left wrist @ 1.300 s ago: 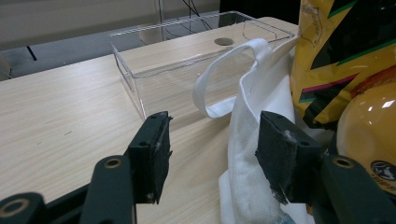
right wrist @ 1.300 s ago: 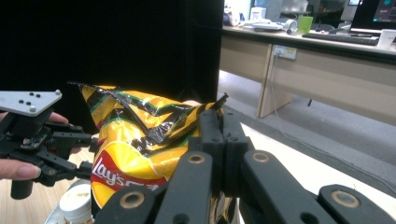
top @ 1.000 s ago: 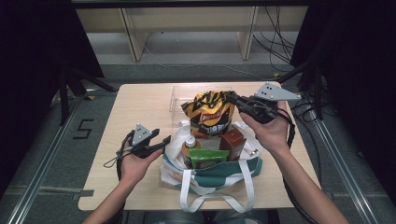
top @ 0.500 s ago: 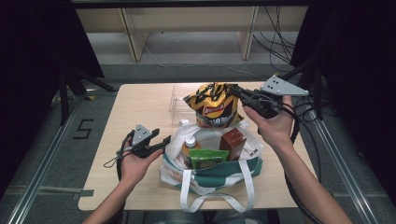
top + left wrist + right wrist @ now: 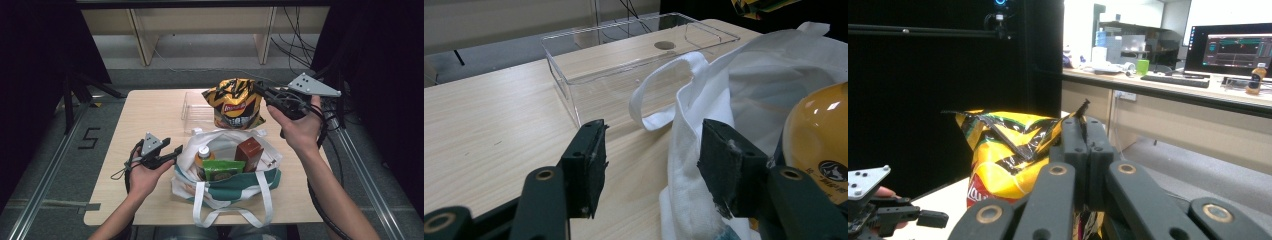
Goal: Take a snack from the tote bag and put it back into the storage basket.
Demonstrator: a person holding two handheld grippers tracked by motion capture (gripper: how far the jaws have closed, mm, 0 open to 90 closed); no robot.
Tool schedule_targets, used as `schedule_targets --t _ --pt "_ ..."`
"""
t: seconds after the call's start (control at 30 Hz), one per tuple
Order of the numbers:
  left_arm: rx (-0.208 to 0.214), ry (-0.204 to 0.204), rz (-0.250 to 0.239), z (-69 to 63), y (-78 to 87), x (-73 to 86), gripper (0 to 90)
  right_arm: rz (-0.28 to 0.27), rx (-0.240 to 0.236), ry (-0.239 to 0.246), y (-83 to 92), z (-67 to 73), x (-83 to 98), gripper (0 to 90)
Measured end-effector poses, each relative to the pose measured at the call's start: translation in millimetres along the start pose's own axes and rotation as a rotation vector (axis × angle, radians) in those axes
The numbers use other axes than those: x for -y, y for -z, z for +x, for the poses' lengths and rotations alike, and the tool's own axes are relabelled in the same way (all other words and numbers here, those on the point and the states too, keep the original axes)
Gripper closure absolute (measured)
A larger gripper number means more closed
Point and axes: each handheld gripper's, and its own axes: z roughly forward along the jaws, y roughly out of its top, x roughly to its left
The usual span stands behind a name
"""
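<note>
My right gripper (image 5: 260, 90) is shut on the top edge of a yellow and black chip bag (image 5: 234, 102), which hangs above the far side of the table. In the right gripper view its jaws (image 5: 1087, 135) pinch the crimped seal of the chip bag (image 5: 1003, 155). A white and green tote bag (image 5: 235, 187) stands open near the front edge. My left gripper (image 5: 172, 152) rests open at its left rim. In the left gripper view the white rim of the tote bag (image 5: 704, 100) lies against the right pad, unpressed, next to a yellow bottle (image 5: 819, 135).
Inside the tote bag are a bottle (image 5: 202, 154), a green packet (image 5: 220, 170) and a brown box (image 5: 249, 154). A clear plastic box (image 5: 196, 112) lies on the table behind the bag, left of the chip bag. Bare tabletop (image 5: 145, 115) spreads to the left.
My right gripper has lifted the chip bag up out of the tote bag and carried it toward the far side. The left gripper has stayed still.
</note>
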Motion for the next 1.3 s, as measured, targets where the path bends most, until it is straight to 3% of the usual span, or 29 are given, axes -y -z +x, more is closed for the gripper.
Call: schedule_targets --t 0.13,0.4,0.5,0.53,0.87,1.03,1.07,1.1,1.23,1.3 --pt "0.008 -0.003 -0.012 0.5 -0.3 -0.4 43.9 0.006 0.015 -0.016 0.1 -2.4 -1.4 90.0" --pt "-0.001 0.005 -0.007 0.2 0.6 -0.3 43.8 -0.029 0.04 -0.002 -0.7 -9.1 -8.8 90.0" --pt "-0.003 0.007 -0.006 -0.1 0.8 -0.4 43.8 -0.018 0.048 -0.028 -0.1 -9.6 -11.0 90.0" --pt "-0.003 0.009 -0.006 -0.3 0.8 -0.4 43.9 -0.023 0.055 -0.011 -1.2 -11.5 -11.1 90.0" --pt "-0.008 0.008 -0.008 0.4 1.2 -0.5 43.8 -0.004 0.072 -0.039 -7.1 -18.7 -3.9 90.0" --pt "-0.009 0.009 -0.008 0.8 1.6 -0.5 43.8 -0.004 0.111 -0.056 -9.5 -21.3 -0.6 90.0" --pt "-0.009 0.003 -0.008 1.2 1.6 -0.7 43.8 -0.01 0.113 -0.03 -10.6 -24.0 -0.2 90.0" --pt "-0.009 0.011 -0.009 0.6 1.7 -0.6 43.8 0.002 0.115 -0.052 -10.5 -23.1 0.1 90.0" --pt "-0.004 0.01 -0.019 1.1 1.2 -0.6 43.8 -0.005 0.121 -0.033 -15.1 -27.4 2.2 90.0" --pt "-0.012 0.019 -0.009 0.5 2.2 -0.6 43.8 0.008 0.117 -0.055 -16.7 -27.5 2.9 90.0"
